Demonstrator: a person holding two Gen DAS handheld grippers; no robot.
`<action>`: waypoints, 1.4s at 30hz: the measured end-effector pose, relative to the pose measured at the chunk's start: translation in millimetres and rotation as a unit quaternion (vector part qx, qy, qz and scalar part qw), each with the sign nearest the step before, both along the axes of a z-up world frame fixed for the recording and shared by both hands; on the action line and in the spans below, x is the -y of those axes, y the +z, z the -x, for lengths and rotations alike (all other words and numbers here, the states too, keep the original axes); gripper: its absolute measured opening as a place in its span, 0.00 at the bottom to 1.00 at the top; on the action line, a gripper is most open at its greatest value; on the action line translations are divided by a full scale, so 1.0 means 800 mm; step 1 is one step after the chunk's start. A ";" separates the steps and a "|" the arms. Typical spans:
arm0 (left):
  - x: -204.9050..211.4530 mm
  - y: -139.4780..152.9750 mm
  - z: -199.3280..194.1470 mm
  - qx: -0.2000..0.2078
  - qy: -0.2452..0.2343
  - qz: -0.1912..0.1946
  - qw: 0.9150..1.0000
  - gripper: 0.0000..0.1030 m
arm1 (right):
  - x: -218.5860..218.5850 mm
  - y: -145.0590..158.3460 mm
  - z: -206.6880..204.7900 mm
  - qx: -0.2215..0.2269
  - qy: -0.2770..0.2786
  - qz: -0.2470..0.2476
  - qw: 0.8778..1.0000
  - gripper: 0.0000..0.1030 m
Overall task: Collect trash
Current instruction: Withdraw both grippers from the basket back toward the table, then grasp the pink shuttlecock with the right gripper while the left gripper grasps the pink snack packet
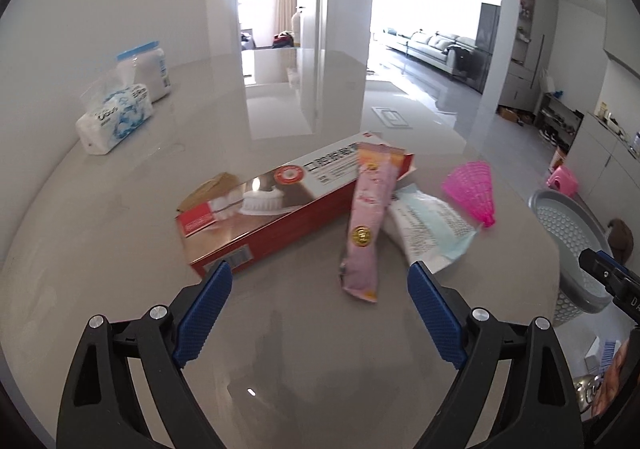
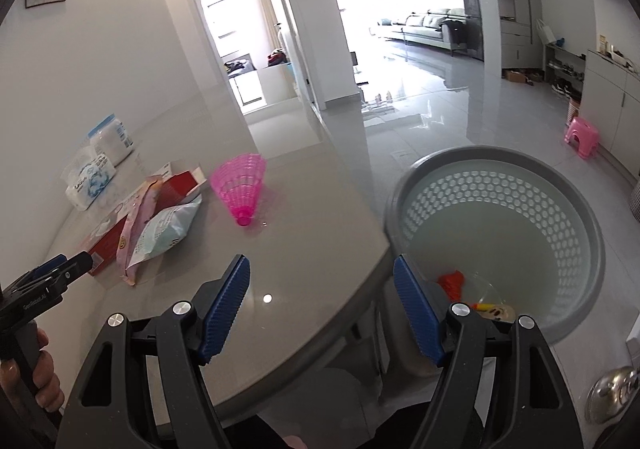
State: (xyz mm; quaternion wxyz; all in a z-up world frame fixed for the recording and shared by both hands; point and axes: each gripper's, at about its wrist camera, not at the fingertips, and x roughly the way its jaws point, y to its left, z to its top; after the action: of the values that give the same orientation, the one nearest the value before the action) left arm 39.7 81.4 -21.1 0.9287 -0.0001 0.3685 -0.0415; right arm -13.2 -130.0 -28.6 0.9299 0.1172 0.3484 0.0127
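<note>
Just ahead of the left gripper's (image 1: 320, 277) spread jaws, pink wrapper (image 1: 365, 223), apparently untouched.

Grey table (image 1: 120, 249): toothpaste box (image 1: 280, 205), pink sachet (image 1: 366, 225), white wrapper (image 1: 428, 229), pink shuttlecock (image 1: 474, 189), tissue pack (image 1: 116, 117), jar (image 1: 146, 67).

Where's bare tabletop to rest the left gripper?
Bare: the strip between the left gripper and the toothpaste box, and between the tissue pack and the box. Crowded: pink sachet, white pouch, pink shuttlecock.
</note>
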 end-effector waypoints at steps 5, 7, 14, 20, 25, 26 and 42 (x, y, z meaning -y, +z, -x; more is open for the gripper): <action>-0.010 -0.010 -0.003 -0.008 0.009 0.001 1.000 0.86 | -0.023 -0.004 -0.027 -0.006 0.026 0.003 1.000 0.69; -0.010 -0.014 -0.003 -0.011 0.010 0.001 1.000 0.86 | -0.029 -0.007 -0.039 -0.010 0.034 0.002 0.999 0.69; -0.010 -0.020 -0.019 -0.019 0.018 -0.008 1.000 0.87 | -0.045 -0.015 -0.083 -0.025 0.061 -0.006 0.998 0.70; -0.007 -0.028 -0.028 -0.027 0.026 -0.010 0.999 0.88 | -0.059 -0.017 -0.120 -0.026 0.085 0.011 0.996 0.70; -0.006 -0.033 -0.035 -0.035 0.026 -0.016 0.999 0.88 | -0.072 -0.021 -0.149 -0.039 0.092 0.031 0.994 0.70; -0.006 -0.033 -0.035 -0.035 0.026 -0.016 0.999 0.88 | -0.075 -0.022 -0.153 -0.043 0.095 0.036 0.994 0.70; 0.000 -0.035 -0.040 -0.038 0.026 -0.016 0.999 0.88 | -0.102 -0.023 -0.191 -0.062 0.116 0.066 0.989 0.64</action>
State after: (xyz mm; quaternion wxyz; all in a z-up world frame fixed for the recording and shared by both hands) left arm 71.4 81.2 -48.9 0.9147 0.0037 0.4039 -0.0116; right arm 140.0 -48.7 -46.8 0.9044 0.0146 0.4167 0.0901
